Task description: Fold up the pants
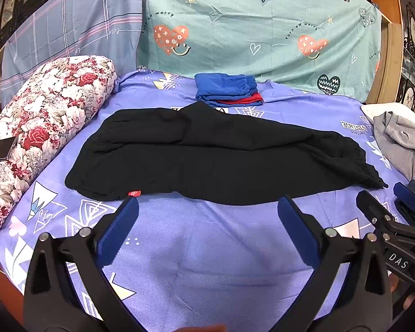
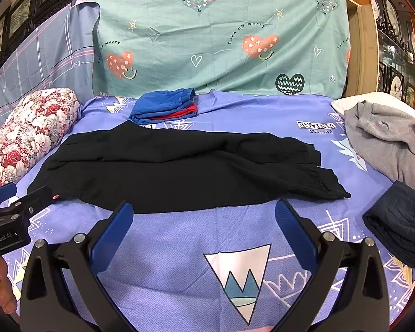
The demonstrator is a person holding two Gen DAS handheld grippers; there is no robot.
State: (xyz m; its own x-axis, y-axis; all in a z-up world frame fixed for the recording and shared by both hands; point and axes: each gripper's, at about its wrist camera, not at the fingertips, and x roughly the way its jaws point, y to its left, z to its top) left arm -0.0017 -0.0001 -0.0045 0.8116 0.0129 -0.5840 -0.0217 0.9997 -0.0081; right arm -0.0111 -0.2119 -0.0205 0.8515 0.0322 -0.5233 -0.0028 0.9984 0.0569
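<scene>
Pants (image 1: 207, 155) beyond spread fingers (image 1: 119, 227) (untouched)

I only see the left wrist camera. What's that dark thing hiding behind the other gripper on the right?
Observer: A navy garment, lying right of the black pants, apart from them.
Child: Is that gripper holding anything?
Observer: No. The right hand-held gripper is open and empty, tips near the pants' front edge.
Child: Does my gripper have writing?
Observer: Yes, the left hand-held gripper has a label reading "GenRobot.AI".
</scene>
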